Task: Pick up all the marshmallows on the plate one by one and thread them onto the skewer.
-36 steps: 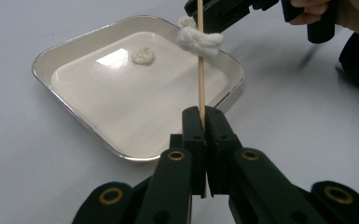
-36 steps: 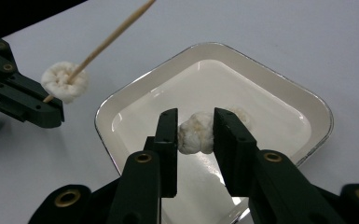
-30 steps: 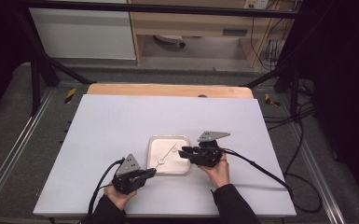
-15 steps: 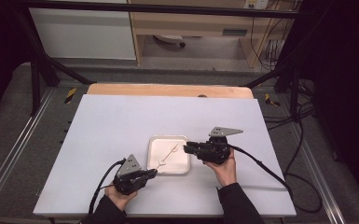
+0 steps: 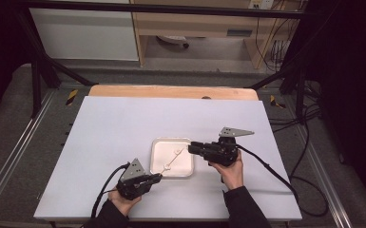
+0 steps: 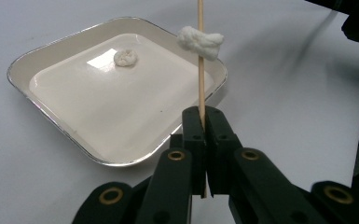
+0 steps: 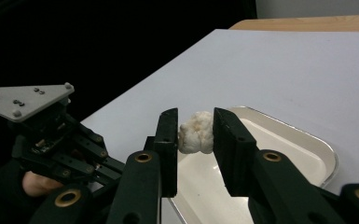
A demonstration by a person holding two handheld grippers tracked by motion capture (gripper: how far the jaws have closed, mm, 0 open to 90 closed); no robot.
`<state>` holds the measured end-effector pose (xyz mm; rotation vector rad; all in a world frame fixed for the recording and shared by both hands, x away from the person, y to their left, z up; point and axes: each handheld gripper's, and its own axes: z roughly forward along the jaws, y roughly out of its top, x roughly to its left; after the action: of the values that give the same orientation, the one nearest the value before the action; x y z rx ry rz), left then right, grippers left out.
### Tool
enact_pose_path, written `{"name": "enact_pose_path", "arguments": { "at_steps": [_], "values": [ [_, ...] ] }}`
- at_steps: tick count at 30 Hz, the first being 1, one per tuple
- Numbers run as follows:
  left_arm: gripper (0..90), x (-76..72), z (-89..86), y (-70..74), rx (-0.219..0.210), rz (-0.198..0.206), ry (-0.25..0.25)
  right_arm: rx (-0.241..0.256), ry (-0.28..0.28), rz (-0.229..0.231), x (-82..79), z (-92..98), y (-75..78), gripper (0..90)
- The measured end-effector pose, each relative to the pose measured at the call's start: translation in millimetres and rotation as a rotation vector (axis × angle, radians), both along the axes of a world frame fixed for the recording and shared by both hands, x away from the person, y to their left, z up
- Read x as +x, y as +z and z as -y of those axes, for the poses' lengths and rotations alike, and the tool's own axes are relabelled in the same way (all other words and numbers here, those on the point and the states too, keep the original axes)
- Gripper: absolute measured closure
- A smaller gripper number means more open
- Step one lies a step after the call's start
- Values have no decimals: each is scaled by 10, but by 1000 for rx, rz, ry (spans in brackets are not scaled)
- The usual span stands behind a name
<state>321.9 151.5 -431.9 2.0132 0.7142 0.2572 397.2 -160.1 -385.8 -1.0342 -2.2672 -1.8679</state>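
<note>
Wooden skewer (image 6: 200, 60) w/ one white lump (image 6: 200, 41) threaded on it sticks up over the tray (image 6: 51, 60), pinched tight in my left gripper (image 6: 204, 122). My right gripper (image 7: 196, 128) is clamped on a second lump (image 7: 196, 132) above the tray's edge; a third lump (image 6: 125, 58) lies in the tray.

Table top (image 5: 123, 128) pale lilac-white, plain; far edge strip (image 5: 171, 91) light wood; tray (image 6: 51, 56) cream-white inside, silvery rim; skewer (image 6: 200, 51) tan wood; lump on skewer (image 6: 200, 41) white; lump in tray (image 6: 125, 58) off-white; lump in right gripper (image 7: 196, 132) creamy white; both grippers' jaws black, brass-coloured pivots; top plates (image 5: 235, 131) grey.
</note>
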Motion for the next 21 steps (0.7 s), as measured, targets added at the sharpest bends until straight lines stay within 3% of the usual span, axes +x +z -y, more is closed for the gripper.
{"name": "enact_pose_path", "arguments": {
  "at_steps": [6, 21],
  "values": [
    [875, -14, 17, 1, -4, 4, -9, 48, 12, -11, -9, 1, 16, 721],
    [875, -40, 29, 9, -14, 26, -22, 77, 30, -39, 5, -21, -24, 725]
  ]
}}
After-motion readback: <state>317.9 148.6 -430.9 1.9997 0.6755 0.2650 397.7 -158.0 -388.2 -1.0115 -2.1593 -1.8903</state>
